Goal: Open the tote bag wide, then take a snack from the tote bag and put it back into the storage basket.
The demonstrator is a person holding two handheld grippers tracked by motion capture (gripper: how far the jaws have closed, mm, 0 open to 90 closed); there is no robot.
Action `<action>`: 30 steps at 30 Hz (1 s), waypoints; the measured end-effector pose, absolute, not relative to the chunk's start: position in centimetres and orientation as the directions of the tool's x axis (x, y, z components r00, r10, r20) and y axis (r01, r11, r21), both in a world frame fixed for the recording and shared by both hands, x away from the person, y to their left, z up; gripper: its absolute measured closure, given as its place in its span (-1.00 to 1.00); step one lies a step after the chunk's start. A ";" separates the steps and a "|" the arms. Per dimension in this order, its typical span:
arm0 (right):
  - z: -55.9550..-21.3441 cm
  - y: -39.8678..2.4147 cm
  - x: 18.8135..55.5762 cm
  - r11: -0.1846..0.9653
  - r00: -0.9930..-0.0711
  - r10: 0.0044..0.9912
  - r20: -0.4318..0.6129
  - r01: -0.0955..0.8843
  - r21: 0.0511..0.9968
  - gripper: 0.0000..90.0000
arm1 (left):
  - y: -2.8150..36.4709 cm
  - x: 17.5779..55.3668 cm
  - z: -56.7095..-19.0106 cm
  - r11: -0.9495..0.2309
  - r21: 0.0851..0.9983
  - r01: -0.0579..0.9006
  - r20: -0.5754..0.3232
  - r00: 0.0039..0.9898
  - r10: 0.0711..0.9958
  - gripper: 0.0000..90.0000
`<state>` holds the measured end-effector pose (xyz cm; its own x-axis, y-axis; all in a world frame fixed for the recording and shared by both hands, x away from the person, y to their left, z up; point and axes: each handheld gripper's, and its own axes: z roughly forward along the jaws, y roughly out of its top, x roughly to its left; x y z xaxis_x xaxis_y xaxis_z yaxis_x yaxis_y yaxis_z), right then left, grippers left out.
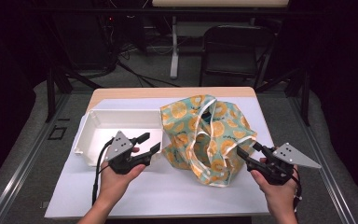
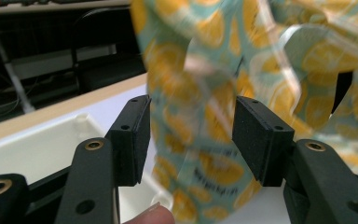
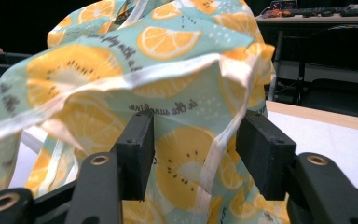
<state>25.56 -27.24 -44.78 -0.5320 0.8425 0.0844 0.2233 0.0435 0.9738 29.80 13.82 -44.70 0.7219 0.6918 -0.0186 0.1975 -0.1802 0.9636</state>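
Teal fabric tote bag (image 1: 205, 135) printed with orange slices, crumpled in a loose heap at the middle of the white table (image 1: 168, 191), reaching toward the table's right side. Cream trim along the edges and cream straps looping over the front of the heap. Lines of dark script between the slices; "in the sunshine" legible in the right gripper view on the bag (image 3: 168, 84). Mouth partly open at the top, dark inside. Blurred in the left gripper view (image 2: 205, 93), same print and pale trim there.

Just left of the bag, touching or nearly touching its edge: a white plastic bin (image 1: 93, 128), rectangular, shallow.

Left gripper (image 1: 151, 143) at the bag's lower left edge, over the bin's near right corner. Jaws about half open, pads parted, a fold of bag cloth standing between or just beyond them; no pad pressed onto it. A fingertip (image 2: 149, 217) at the bottom edge of that view.

Right gripper (image 1: 247, 150) at the bag's right flank, 2 pads likewise about half apart, trimmed cloth (image 3: 191, 163) filling the gap ahead of them. Contact of pads with cloth impossible to tell; no pinch visible.
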 end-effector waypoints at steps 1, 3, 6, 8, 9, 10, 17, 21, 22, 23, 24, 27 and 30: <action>-44.7 -27.1 25.8 0.042 -0.528 0.845 0.085 0.224 0.974 0.13 | 13.1 30.1 -44.4 -0.181 0.964 0.194 -0.013 0.717 0.697 0.04; -44.7 -27.0 26.2 0.039 -0.509 0.856 0.085 0.228 0.973 0.17 | 12.4 30.6 -44.0 -0.183 0.962 0.203 -0.012 0.700 0.714 0.02; -44.5 -27.1 26.3 0.007 -0.490 0.866 0.101 0.214 0.977 0.12 | 11.5 31.2 -43.3 -0.171 0.965 0.197 -0.019 0.706 0.708 0.03; -44.3 -27.3 26.0 -0.014 -0.524 0.843 0.122 0.205 0.979 0.18 | 11.1 31.3 -42.9 -0.183 0.966 0.183 -0.003 0.714 0.700 0.19; -44.3 -27.3 26.0 -0.014 -0.532 0.837 0.125 0.207 0.978 0.18 | 10.8 31.5 -42.7 -0.190 0.965 0.183 0.000 0.718 0.696 0.22; -44.3 -27.2 25.9 -0.003 -0.542 0.832 0.118 0.208 0.978 0.18 | 10.7 31.6 -42.6 -0.195 0.963 0.186 0.000 0.723 0.690 0.30; -44.4 -28.3 25.0 0.036 -0.513 0.855 0.077 0.206 0.978 0.09 | 10.9 32.5 -42.5 -0.190 0.950 0.246 -0.063 0.751 0.657 0.97; -44.5 -29.2 25.4 0.015 -0.508 0.855 0.110 0.235 0.972 -0.14 | 11.2 32.7 -42.3 -0.176 0.953 0.245 -0.078 0.763 0.642 0.98; -44.4 -29.2 25.5 0.012 -0.508 0.854 0.110 0.230 0.973 -0.15 | 11.3 32.7 -42.1 -0.171 0.955 0.242 -0.078 0.762 0.642 0.98; -44.2 -29.1 25.6 0.014 -0.514 0.852 0.101 0.217 0.976 -0.12 | 11.4 32.7 -42.0 -0.165 0.956 0.241 -0.082 0.763 0.641 0.98; -44.0 -28.9 25.6 0.021 -0.517 0.851 0.091 0.207 0.978 -0.01 | 11.5 32.8 -41.8 -0.156 0.958 0.240 -0.086 0.762 0.642 0.98; -43.3 -28.4 26.1 0.047 -0.546 0.836 0.053 0.168 0.985 0.63 | 11.9 33.2 -41.1 -0.139 0.960 0.242 -0.099 0.762 0.640 0.99; -42.9 -28.3 26.7 0.071 -0.515 0.856 0.032 0.178 0.982 0.99 | 12.5 33.6 -40.6 -0.114 0.963 0.245 -0.117 0.759 0.641 0.99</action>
